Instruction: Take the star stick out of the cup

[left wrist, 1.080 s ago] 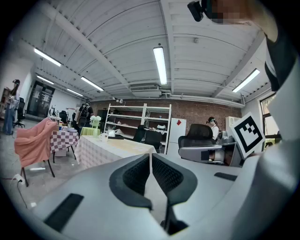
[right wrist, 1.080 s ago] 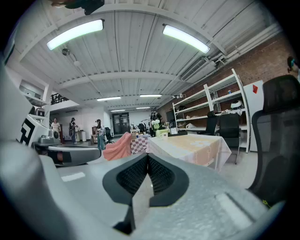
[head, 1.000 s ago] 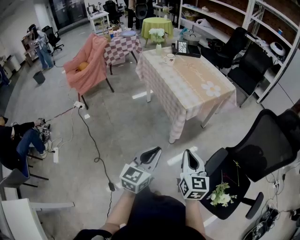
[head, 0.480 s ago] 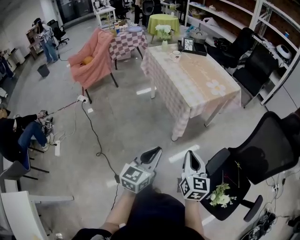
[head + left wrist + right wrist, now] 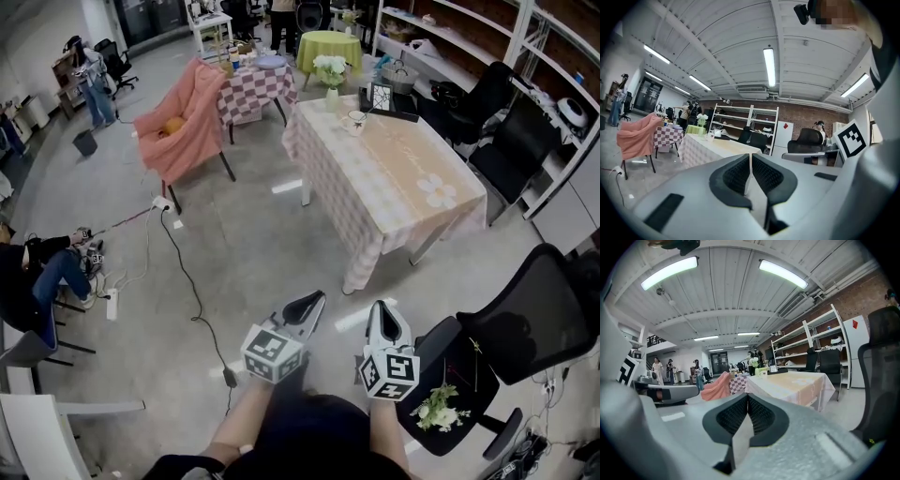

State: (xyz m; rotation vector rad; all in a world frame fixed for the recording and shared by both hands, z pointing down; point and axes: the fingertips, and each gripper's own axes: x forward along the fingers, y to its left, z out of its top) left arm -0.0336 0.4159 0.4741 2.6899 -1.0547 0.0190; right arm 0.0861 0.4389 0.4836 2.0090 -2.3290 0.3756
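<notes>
A white cup (image 5: 354, 120) stands at the far end of the table (image 5: 394, 187), which has a pink checked cloth. The cup is too far off to make out a star stick in it. My left gripper (image 5: 309, 302) and right gripper (image 5: 382, 309) hang side by side above the floor, well short of the table. In the left gripper view the pads (image 5: 740, 174) meet with nothing between them; the cup (image 5: 709, 136) shows small on the distant table. The right gripper's pads (image 5: 759, 417) also touch, empty, and the table (image 5: 797, 380) lies ahead.
A black office chair (image 5: 525, 319) stands close on my right, with white flowers (image 5: 433, 408) and thin sticks on its seat. A pink-draped chair (image 5: 178, 131) stands to the left of the table. A cable (image 5: 187, 291) crosses the floor. A person sits at far left (image 5: 37, 272).
The head view has shifted a little, so the table sits slightly further right and lower in view. Both grippers keep the same place and stay shut.
</notes>
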